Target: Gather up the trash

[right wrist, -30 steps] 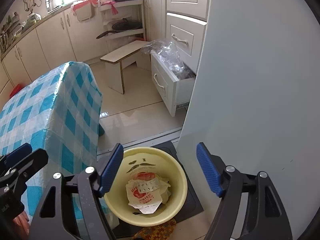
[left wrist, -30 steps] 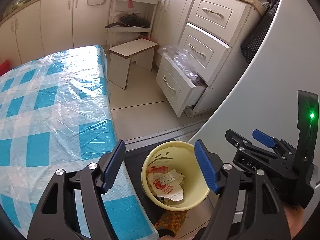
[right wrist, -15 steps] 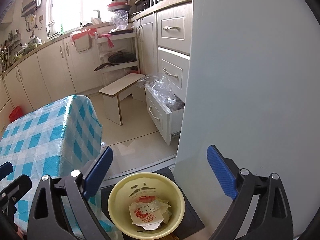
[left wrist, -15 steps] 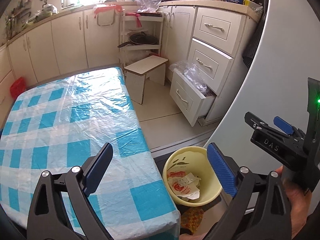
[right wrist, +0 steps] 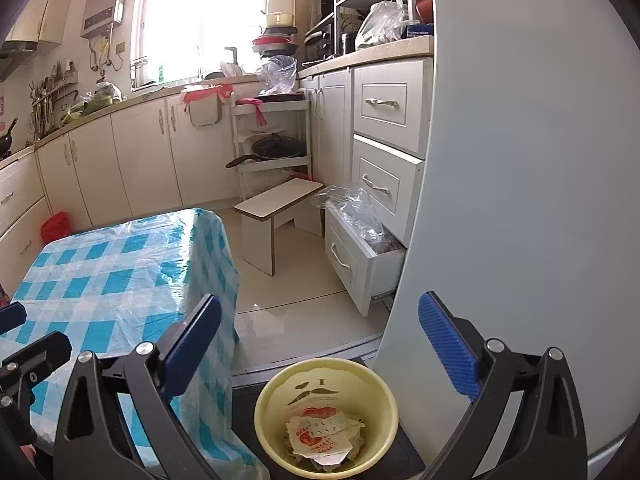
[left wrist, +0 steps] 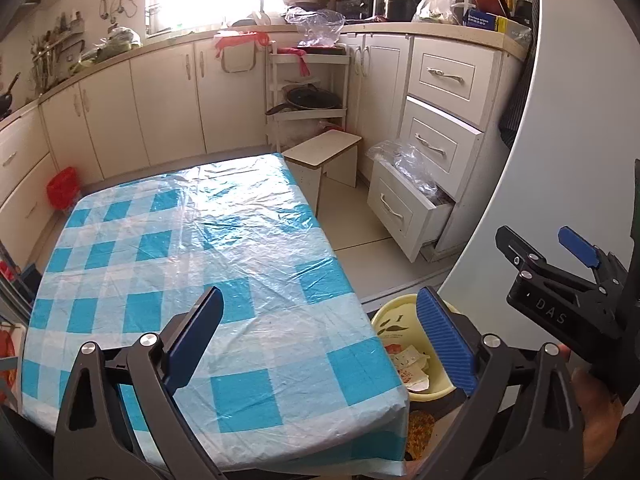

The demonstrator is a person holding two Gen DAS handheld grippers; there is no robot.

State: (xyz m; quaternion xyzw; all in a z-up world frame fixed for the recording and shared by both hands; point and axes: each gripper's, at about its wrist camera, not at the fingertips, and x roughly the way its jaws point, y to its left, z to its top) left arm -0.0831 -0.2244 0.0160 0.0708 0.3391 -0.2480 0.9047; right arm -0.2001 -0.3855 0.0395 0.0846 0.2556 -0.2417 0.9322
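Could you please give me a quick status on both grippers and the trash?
Left gripper and right gripper open, just opened wider, both empty. Crumpled wrappers in yellow bin on floor. Nothing blocking.

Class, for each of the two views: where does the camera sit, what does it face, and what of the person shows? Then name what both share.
Left wrist: on the left gripper, facing the checked table; right gripper and a hand show.
Right wrist: on the right gripper, facing the yellow bin; left gripper's fingers show.
Shared: bin, table, open drawer.
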